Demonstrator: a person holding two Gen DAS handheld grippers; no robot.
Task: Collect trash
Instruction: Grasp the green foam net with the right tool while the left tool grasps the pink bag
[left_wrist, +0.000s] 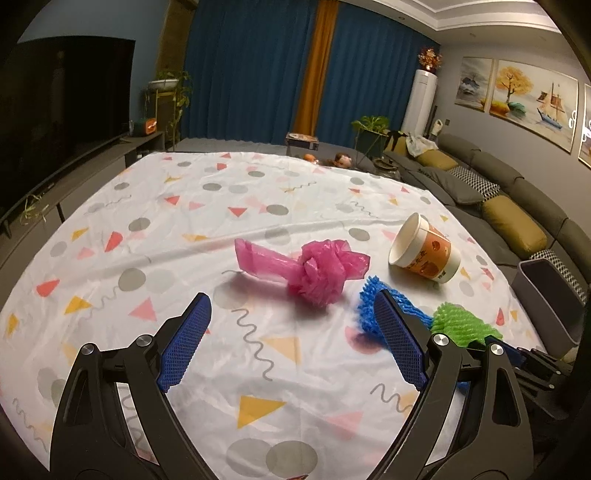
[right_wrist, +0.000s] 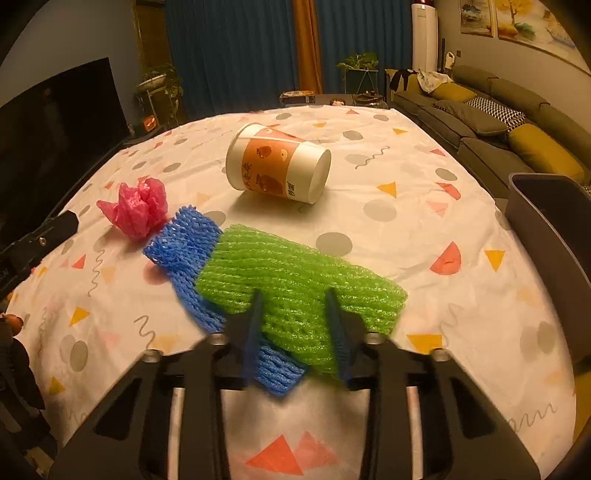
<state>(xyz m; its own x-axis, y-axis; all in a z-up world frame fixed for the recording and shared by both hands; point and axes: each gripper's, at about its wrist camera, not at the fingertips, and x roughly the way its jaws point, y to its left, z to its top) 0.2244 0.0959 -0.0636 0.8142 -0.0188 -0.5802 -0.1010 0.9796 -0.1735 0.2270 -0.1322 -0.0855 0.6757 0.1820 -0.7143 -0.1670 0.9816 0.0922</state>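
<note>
- Right gripper (right_wrist: 293, 301): its 2 jaws are pinched on the green net (right_wrist: 295, 280), pressing its near edge from both sides.
- Green net lies on the surface (right_wrist: 424, 229), overlapping a blue net (right_wrist: 181, 240) that sticks out left of the right jaws and under them.
- Left gripper (left_wrist: 291, 306): jaws wide apart, nothing between them but cloth.
- Pink bag (left_wrist: 317, 271), knotted, sits just beyond the left jaws, slightly right of their gap.
- Cup (right_wrist: 277, 164) lies on its side, well beyond the right jaws.
- Grey bin (right_wrist: 546, 221) stands at the surface edge, right of the right jaws.
</note>
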